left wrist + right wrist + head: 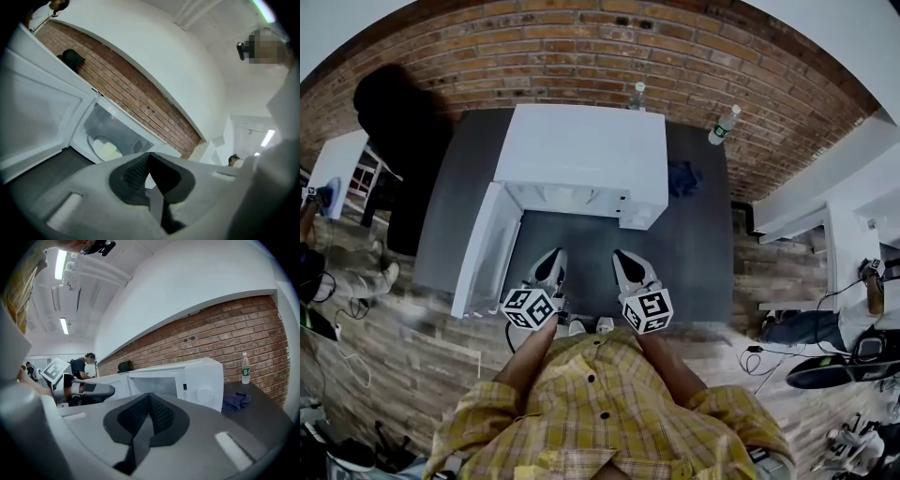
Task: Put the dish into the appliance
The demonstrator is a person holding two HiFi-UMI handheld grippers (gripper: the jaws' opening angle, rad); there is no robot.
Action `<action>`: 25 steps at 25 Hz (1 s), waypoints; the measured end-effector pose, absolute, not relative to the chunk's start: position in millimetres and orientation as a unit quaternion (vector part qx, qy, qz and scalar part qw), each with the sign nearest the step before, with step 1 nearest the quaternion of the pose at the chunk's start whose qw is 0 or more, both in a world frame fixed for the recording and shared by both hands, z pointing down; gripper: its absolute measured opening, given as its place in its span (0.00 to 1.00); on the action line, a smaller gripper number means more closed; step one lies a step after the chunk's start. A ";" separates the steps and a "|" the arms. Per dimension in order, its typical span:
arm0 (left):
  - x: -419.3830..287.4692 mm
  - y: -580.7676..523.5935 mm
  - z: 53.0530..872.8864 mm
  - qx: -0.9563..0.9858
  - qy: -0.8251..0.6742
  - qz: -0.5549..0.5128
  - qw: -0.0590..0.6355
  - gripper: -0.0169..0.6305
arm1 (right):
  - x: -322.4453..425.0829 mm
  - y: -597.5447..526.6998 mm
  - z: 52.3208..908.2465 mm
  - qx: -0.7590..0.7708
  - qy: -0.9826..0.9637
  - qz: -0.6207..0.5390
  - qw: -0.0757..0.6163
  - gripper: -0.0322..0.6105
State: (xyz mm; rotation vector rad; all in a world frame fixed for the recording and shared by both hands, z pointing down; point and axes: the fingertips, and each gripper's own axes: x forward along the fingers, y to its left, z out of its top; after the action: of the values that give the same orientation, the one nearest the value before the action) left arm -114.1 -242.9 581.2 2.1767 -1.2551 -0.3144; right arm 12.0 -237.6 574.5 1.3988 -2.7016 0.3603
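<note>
A: Where is the dish sitting?
B: The dish (105,149) is lying inside the microwave (581,150), on the chamber floor, with something pale yellow on it. The microwave is standing at the middle of the back edge of the table (703,253). Its door (483,248) is hanging wide open toward the front left.
A: And the tongs?
B: The left gripper (553,259) and right gripper (624,259) are both hovering over the table's front edge. Their jaws are pressing together on nothing, and neither is touching the appliance.
A: What is risking trouble, then?
B: The door is probably needing a push shut. Closed jaws are offering only a narrow, slick tip. Pushing at an angle, that tip is liable to be skating off the panel. With too hard a shove the whole microwave is sliding toward the back edge, where a bottle (637,94) is standing just behind it.
A: The dish itself?
B: No view is showing how near the chamber's front lip it is sitting. If it is overhanging, the closing door is going to be knocking it. A blue cloth (682,178) and a second bottle (724,124) near the back right corner are lying well clear of the door's swing.
</note>
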 end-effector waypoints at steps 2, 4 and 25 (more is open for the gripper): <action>-113.7 -238.3 579.9 0.830 -0.476 -0.099 0.274 0.02 | 13.0 -236.2 574.6 0.454 -0.882 0.121 0.036 0.05; -112.8 -233.4 576.9 0.840 -0.480 -0.075 0.241 0.03 | 14.5 -235.3 575.0 0.454 -0.882 0.120 0.037 0.05; -113.7 -208.5 570.3 0.849 -0.515 0.019 0.113 0.02 | 15.3 -231.9 580.8 0.492 -0.862 0.106 0.059 0.04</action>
State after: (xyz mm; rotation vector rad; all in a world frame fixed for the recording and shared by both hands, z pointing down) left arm -113.7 -208.5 570.3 2.4912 -1.5111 0.0571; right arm 15.3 -231.9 580.8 1.4888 -2.6115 0.3216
